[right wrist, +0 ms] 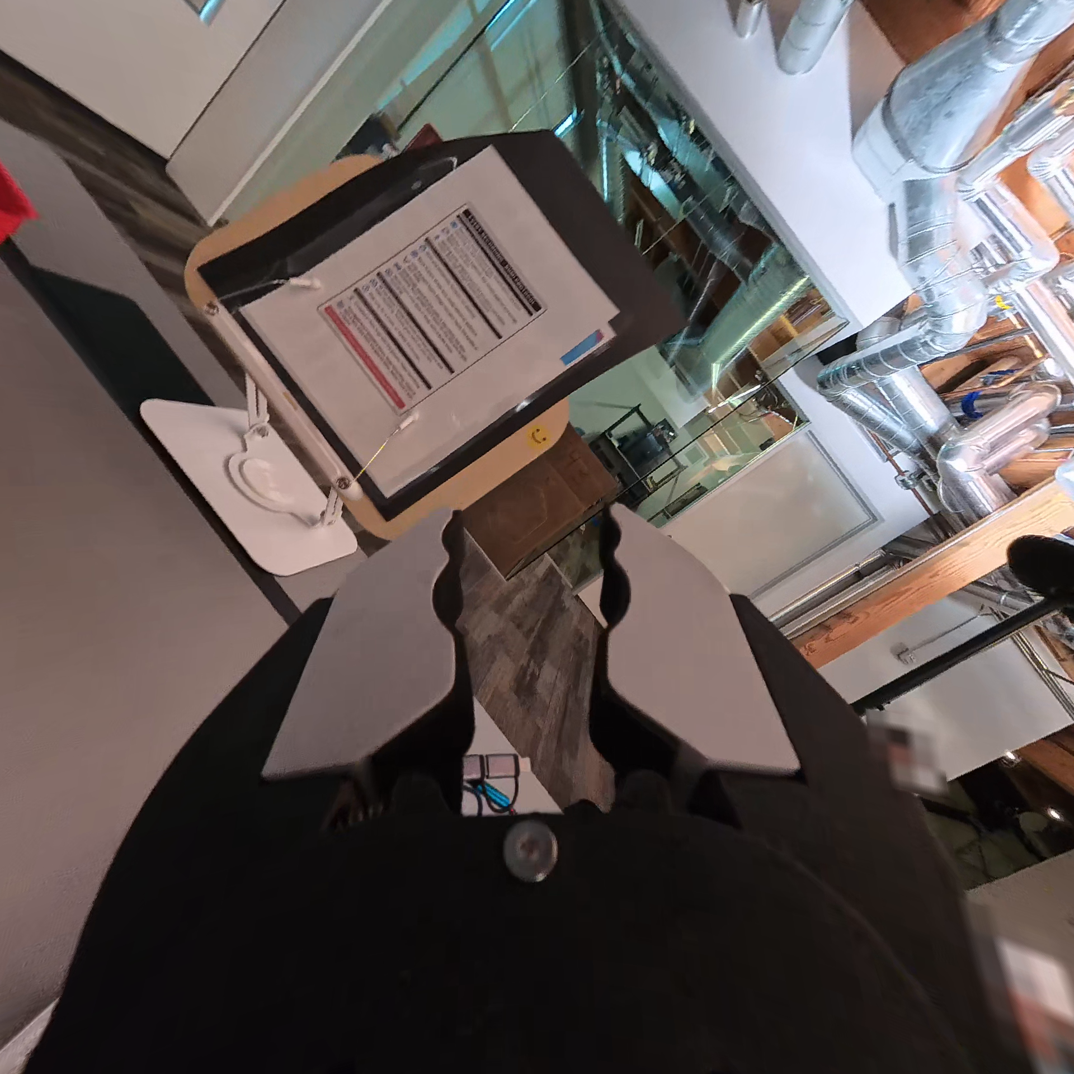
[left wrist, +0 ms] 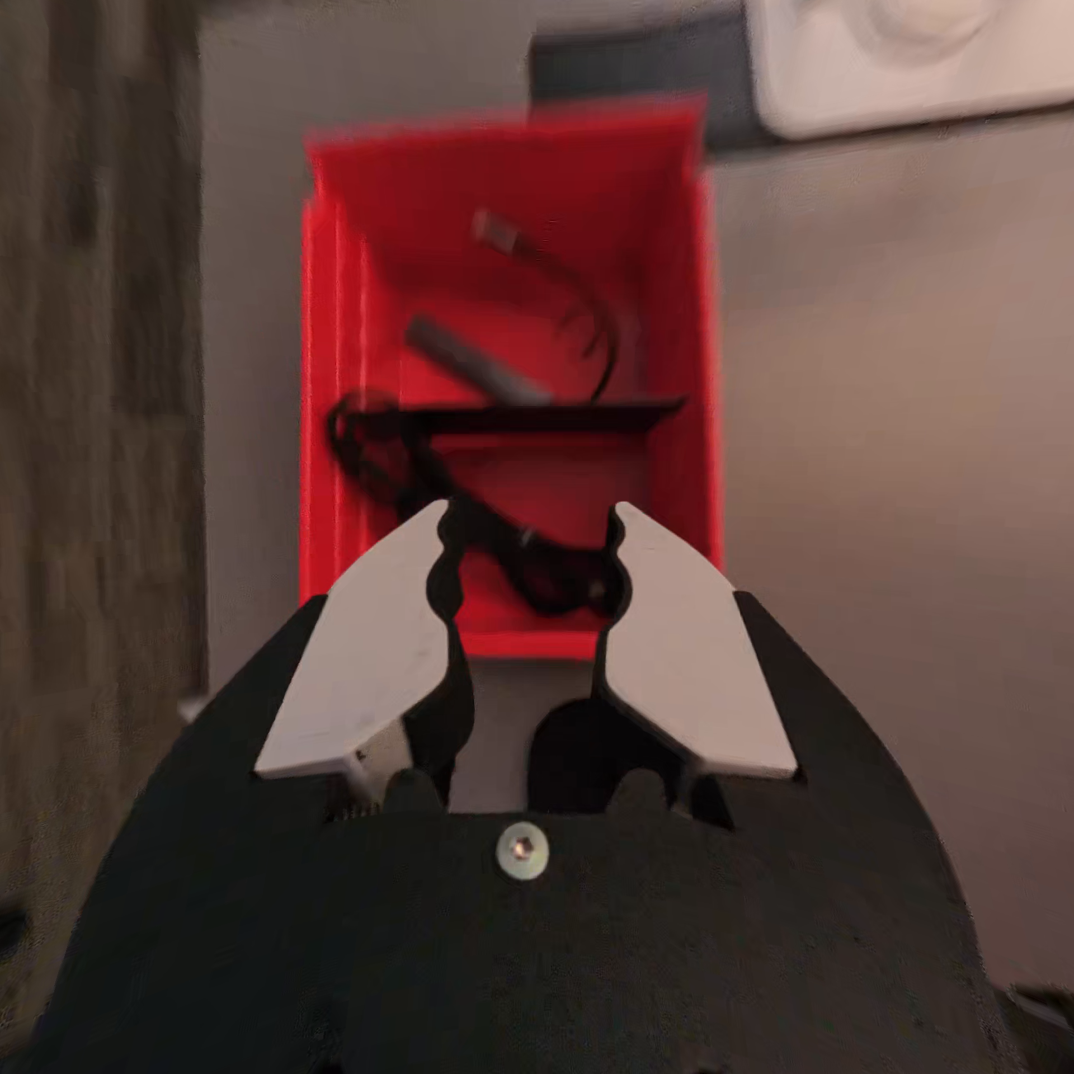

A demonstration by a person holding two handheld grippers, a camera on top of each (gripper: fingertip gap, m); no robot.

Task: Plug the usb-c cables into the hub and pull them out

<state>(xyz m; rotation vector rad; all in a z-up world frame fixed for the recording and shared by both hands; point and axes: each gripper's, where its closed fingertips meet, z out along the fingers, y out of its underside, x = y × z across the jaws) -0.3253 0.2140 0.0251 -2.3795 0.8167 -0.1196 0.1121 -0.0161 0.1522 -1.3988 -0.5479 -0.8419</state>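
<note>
While your view blurs: left tongs [left wrist: 530,523] wide over red bin [left wrist: 706,360].
Right tongs [right wrist: 532,526]: wide, empty.
Risk: you snag tangled cables [left wrist: 465,523].

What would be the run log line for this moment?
left gripper: open, above red plastic bin holding black cables | right gripper: open, empty, aimed away

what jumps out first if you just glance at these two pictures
In the left wrist view, a bright red bin sits on the grey table, with black cables and a grey hub inside, just beyond the open left tool. The right wrist view shows a tilted tablet on a stand beyond the open, empty right tool.
</note>
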